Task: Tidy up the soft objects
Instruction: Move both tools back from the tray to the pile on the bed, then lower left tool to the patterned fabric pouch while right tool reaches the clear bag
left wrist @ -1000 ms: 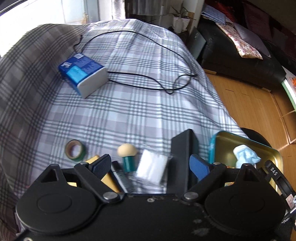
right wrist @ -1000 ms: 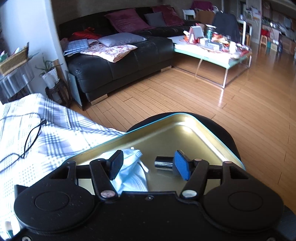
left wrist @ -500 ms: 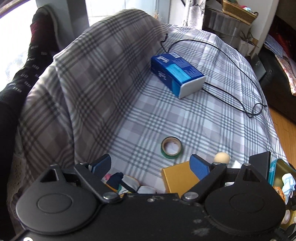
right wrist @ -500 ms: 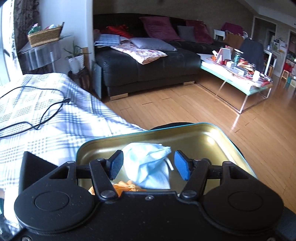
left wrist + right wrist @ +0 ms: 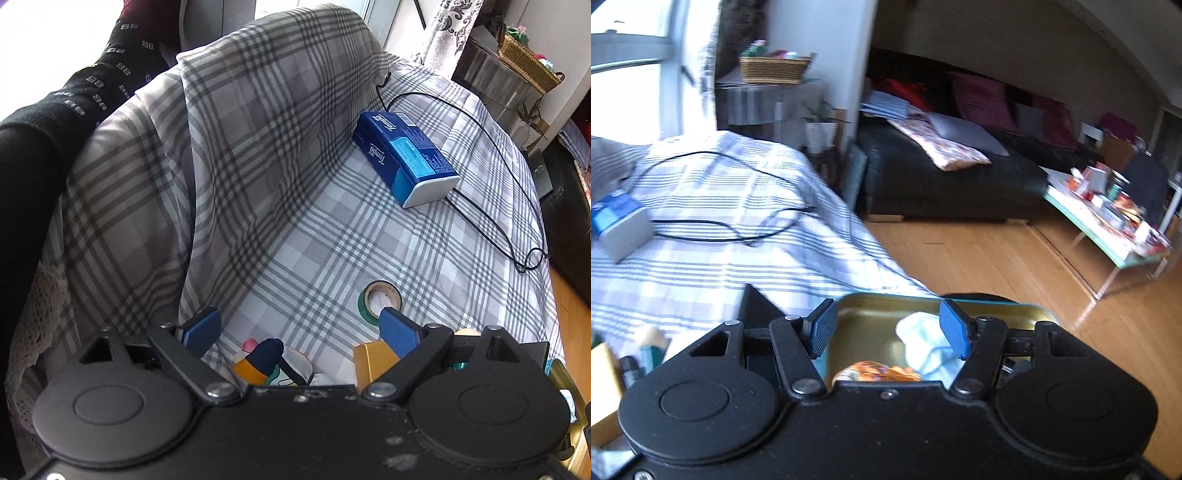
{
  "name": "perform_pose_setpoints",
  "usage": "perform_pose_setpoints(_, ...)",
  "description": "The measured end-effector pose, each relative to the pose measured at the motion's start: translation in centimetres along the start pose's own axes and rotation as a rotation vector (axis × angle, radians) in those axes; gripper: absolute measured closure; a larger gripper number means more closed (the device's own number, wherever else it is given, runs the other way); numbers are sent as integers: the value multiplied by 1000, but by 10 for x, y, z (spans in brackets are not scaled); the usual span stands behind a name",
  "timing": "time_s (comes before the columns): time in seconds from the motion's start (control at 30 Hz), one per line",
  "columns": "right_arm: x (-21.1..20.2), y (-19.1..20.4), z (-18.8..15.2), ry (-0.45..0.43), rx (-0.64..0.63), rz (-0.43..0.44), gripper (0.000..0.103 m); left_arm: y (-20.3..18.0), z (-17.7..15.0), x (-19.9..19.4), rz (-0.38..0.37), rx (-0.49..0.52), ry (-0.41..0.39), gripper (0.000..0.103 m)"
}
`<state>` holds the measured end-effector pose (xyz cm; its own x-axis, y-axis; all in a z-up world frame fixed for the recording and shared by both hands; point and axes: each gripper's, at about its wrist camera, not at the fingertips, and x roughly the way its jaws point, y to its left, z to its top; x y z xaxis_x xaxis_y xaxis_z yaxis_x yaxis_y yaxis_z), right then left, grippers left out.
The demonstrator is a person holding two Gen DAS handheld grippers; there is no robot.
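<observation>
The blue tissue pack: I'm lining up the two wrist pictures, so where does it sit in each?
Left wrist view: the blue tissue pack lies upper right of centre on the plaid cloth, its white end toward the lower right.
Right wrist view: the pack is at the far left edge, blurred, on the same cloth.
Shared landmark: the black cable looping on the cloth right beside the pack.

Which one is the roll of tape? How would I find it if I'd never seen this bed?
Start at the bed with the grey checked sheet and find the big blue tissue pack lying beside a black cable. Come from the pack toward the camera, and the roll of tape lies flat on the sheet. It is the only ring there, green outside with a hole in the middle.
</observation>
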<state>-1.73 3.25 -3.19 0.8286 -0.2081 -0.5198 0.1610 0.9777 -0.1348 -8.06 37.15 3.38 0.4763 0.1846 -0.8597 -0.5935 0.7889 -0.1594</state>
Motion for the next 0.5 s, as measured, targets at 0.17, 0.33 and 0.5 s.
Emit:
perform_pose_setpoints(0.17, -17, 30, 12, 11, -54, 149, 44, -2, -2, 0, -21, 2, 4, 11)
perform_pose_setpoints(0.33, -17, 65, 17, 72, -120, 292, 44, 3, -1, -4, -43, -23, -3, 11)
perform_pose_setpoints(0.5, 0, 96, 17, 217, -147, 365, 44, 8, 0, -7, -61, -45, -5, 11)
